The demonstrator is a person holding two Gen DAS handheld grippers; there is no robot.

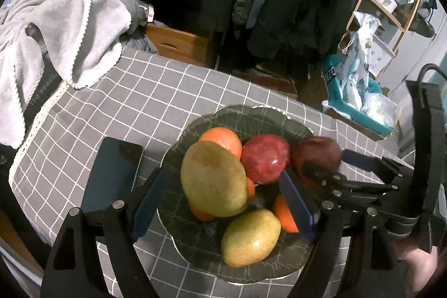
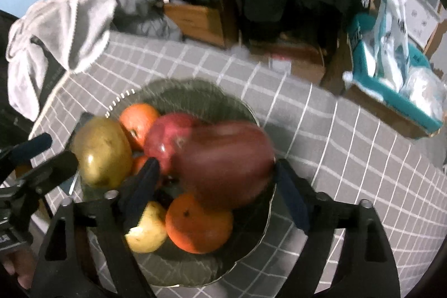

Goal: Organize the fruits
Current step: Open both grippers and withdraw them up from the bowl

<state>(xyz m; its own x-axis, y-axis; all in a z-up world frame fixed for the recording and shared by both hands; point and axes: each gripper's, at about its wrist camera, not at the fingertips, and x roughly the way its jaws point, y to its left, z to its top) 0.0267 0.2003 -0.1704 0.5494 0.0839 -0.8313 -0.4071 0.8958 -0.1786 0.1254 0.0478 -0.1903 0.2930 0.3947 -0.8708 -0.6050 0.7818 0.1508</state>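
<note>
The fingers of the right gripper [image 2: 215, 172] stand apart on either side of a dark red apple [image 2: 223, 164]. The apple is motion-blurred in the right wrist view, so contact between pads and skin cannot be confirmed on either side; the apple is judged to be released or nearly so, above the right edge of the pile. The fingers of the left gripper [image 1: 223, 203] also stand apart, straddling the large green-yellow mango [image 1: 213, 179] without pressing on it.

All fruit is located in the dark scalloped glass bowl [image 1: 245, 113]: 2 mangoes (the large one and a smaller mango [image 1: 251, 238] at the near rim), a bright red apple [image 1: 265, 158], and at least 3 oranges, 1 at the back [image 1: 223, 140]. The bowl rests on a grey checked tablecloth [image 1: 125, 108], with a smartphone [image 1: 111, 178] just beside its left rim and a grey towel [image 1: 69, 27] farther off.

Risks judged from this state:
1. The dark red apple is placed near the right rim on rounded fruit. If let go there, it may roll over the rim onto the tablecloth.
2. The large mango lies on top of oranges. A nudge from either left finger on withdrawal may tip it toward the smartphone.
3. The 2 grippers are working close together over the bowl; a collision between them may be caused by careless retraction.
</note>
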